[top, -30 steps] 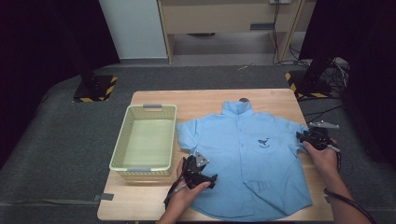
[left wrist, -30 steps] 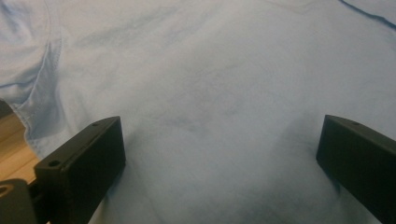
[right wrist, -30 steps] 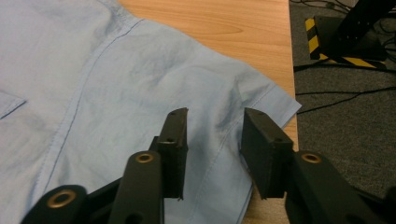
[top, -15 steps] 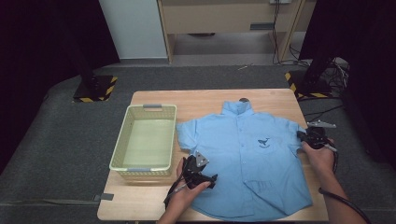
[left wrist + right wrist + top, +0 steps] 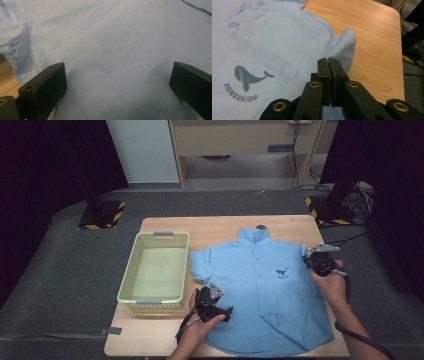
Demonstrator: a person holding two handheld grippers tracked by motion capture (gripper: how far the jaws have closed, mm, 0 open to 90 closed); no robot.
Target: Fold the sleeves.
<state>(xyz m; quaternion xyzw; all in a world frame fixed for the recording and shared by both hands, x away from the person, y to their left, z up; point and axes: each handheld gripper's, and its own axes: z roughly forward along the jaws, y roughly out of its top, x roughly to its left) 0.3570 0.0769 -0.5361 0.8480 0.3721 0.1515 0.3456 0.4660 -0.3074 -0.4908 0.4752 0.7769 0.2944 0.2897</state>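
A light blue child's shirt (image 5: 260,292) with a whale print (image 5: 249,75) lies flat, front up, on the wooden table (image 5: 220,227). My left gripper (image 5: 212,302) rests low on the shirt's left side near the hem; in the left gripper view its jaws stand wide apart over bare blue cloth (image 5: 112,55). My right gripper (image 5: 320,262) is at the shirt's right sleeve. Its jaws are shut on the sleeve's edge (image 5: 344,47), and the cloth rises in a small peak just past the tips (image 5: 328,60).
A pale green plastic basket (image 5: 156,270) with nothing in it stands on the table's left side, close to the shirt's left sleeve. A small dark round object (image 5: 260,227) sits behind the collar. Bare wood (image 5: 372,37) lies right of the sleeve.
The right hand has shifted slightly; the left gripper and the shirt look much the same.
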